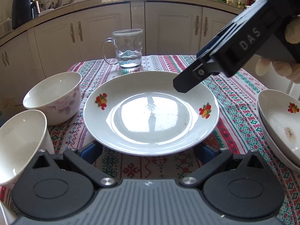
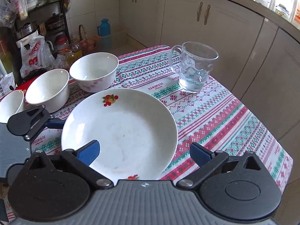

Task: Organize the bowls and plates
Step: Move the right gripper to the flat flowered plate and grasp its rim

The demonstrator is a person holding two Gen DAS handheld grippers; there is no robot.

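The fruit-print plate (image 1: 150, 112) lies empty on the bench (image 2: 215, 116), straight ahead of the left hand-held gripper (image 1: 148, 150), whose jaws gape wide with the plate's near rim between them. The right hand-held gripper (image 2: 144, 151) hangs open over that plate. Beyond, a glass mug (image 1: 129, 48) holds a little water; two empty bowls (image 1: 54, 97) sit left.

Left wrist view set low and close, faced toward kitchen cabinets, right wrist view held higher, angled down, white fruit-patterned plate (image 1: 150, 112) (image 2: 120, 131) shared by both.
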